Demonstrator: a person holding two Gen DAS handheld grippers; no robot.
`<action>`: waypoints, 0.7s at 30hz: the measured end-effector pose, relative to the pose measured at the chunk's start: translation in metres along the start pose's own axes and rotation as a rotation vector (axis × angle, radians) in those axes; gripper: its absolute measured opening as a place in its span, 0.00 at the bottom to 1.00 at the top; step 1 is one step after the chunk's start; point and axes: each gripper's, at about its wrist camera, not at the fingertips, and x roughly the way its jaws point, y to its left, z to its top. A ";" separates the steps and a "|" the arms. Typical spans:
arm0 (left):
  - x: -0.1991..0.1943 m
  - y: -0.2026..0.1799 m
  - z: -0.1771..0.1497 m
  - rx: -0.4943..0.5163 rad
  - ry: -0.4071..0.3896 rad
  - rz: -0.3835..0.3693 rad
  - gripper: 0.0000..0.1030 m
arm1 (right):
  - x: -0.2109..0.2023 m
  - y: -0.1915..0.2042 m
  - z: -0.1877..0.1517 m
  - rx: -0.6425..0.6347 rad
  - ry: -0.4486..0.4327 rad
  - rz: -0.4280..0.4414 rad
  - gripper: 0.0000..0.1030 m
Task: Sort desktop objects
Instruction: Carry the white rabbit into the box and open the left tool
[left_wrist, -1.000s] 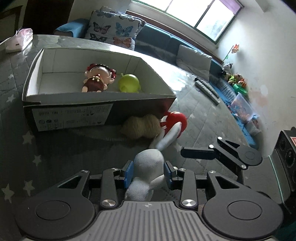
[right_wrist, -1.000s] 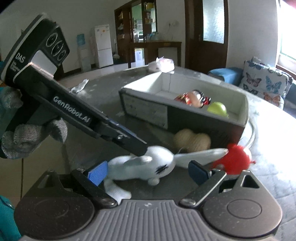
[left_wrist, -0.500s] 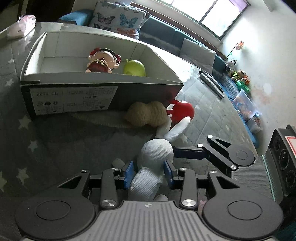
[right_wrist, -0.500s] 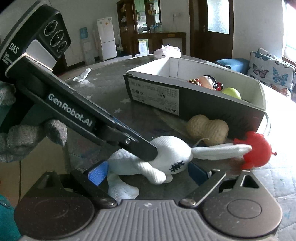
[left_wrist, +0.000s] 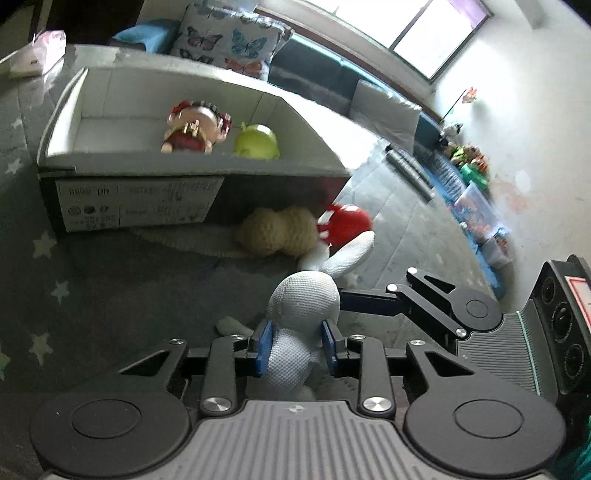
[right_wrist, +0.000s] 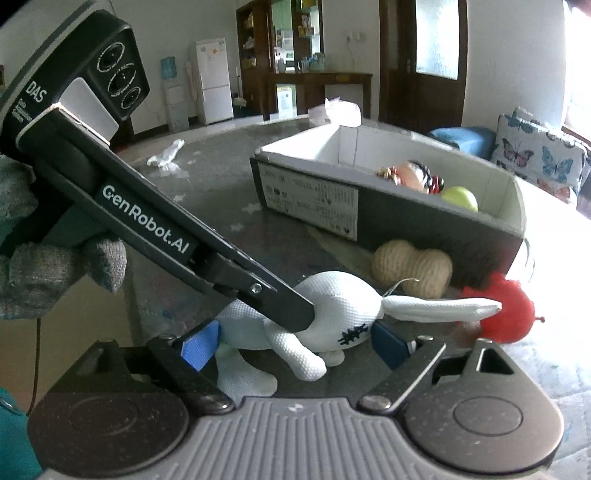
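Gripping the white plush rabbit (left_wrist: 301, 332), left gripper (left_wrist: 297, 347) is risking snagging its ears on the gaping right gripper (right_wrist: 295, 341) at 3 o'clock.

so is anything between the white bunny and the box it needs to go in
Yes. The white bunny, clamped in the left gripper, has the peanut toy and the red toy lying against the box wall, right on the direct line. Above them, the way over the wall looks open.
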 end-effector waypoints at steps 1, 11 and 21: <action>-0.005 -0.001 0.002 0.000 -0.013 -0.006 0.30 | -0.002 0.001 0.001 -0.003 -0.005 -0.001 0.88; -0.045 -0.007 0.041 0.005 -0.162 0.007 0.30 | -0.014 -0.002 0.055 -0.095 -0.101 -0.031 0.88; -0.052 0.012 0.097 -0.023 -0.243 0.052 0.30 | 0.014 -0.017 0.116 -0.181 -0.140 -0.043 0.88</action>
